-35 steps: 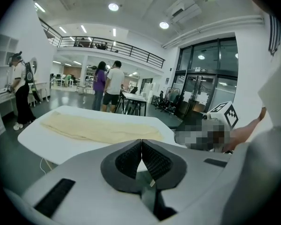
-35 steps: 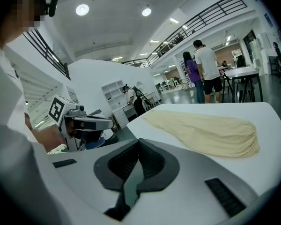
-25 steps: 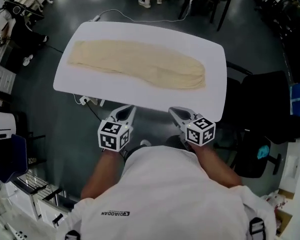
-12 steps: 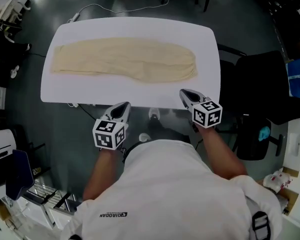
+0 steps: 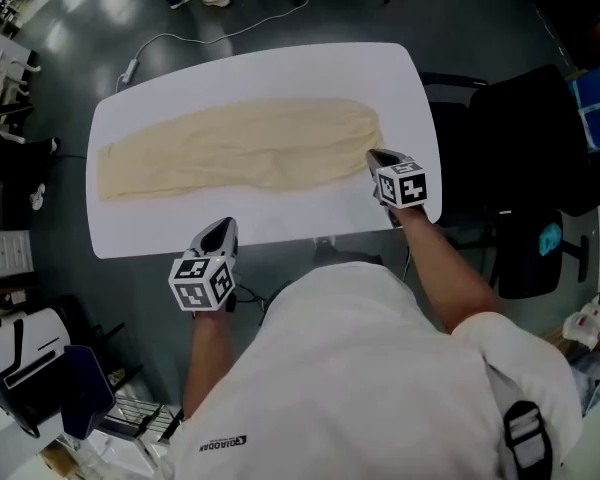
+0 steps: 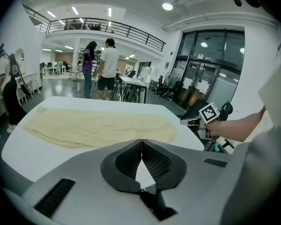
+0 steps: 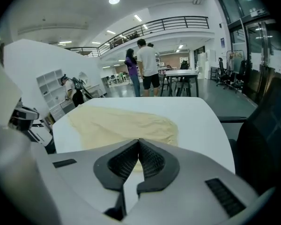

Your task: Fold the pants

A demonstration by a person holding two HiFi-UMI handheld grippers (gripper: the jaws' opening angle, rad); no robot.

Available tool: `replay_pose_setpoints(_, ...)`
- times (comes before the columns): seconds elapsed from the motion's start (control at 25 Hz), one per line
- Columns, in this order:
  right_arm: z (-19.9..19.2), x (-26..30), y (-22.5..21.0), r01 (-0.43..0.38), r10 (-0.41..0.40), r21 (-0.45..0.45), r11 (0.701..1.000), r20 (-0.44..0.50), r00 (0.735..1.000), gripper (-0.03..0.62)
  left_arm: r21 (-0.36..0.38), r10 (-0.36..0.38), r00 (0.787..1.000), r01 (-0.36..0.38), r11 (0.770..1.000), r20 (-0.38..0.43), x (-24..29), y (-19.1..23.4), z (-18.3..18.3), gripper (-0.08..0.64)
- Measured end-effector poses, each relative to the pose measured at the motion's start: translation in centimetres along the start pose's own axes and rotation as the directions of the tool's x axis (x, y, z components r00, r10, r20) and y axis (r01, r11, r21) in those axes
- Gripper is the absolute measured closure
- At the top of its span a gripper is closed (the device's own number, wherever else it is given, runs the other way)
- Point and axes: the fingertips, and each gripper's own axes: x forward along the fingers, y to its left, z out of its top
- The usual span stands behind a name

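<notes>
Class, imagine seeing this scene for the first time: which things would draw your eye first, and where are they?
Cream pants lie spread flat along a white table, filling most of its length. The right hand-held gripper, shut, points at the pants' right end, while the left hand-held gripper, also shut, is at the table's near edge.

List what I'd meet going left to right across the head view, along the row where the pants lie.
white table, its left margin → pants → right gripper at the pants' right end → black chair. The left gripper sits below that row, so I left it out.
</notes>
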Motion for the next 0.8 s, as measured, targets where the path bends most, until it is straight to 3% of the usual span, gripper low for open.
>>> replay_pose_setpoints(0.16, -0.3, 2.2, -5.4, 0.079, -0.078, 0.038, 0.996, -0.026, 0.997, 0.562, 0.014, 0.001, 0.998, -0.001, 1.000, -0.060, 2.9, -0.5, 0.5, 0.532)
replay_pose_setpoints(0.32, -1.0, 4.8, -7.8, 0.112, -0.109, 0.051, 0.992, -0.058, 0.992, 0.462, 0.015, 0.003, 0.997, -0.002, 1.000, -0.083, 4.8, 0.1, 1.7, 0.532)
replay_pose_setpoints(0.48, -0.6, 7.0, -9.7, 0.155, -0.154, 0.006, 0.988, -0.071, 0.986, 0.385, 0.004, 0.022, 0.996, -0.022, 1.000, -0.090, 6.6, 1.2, 3.2, 0.532)
replay_pose_setpoints(0.8, -1.5, 9.8, -11.3, 0.144, -0.137, 0.051, 0.988, -0.128, 0.982, 0.364, 0.026, 0.016, 0.992, -0.012, 1.000, -0.128, 9.9, 0.8, 4.8, 0.532)
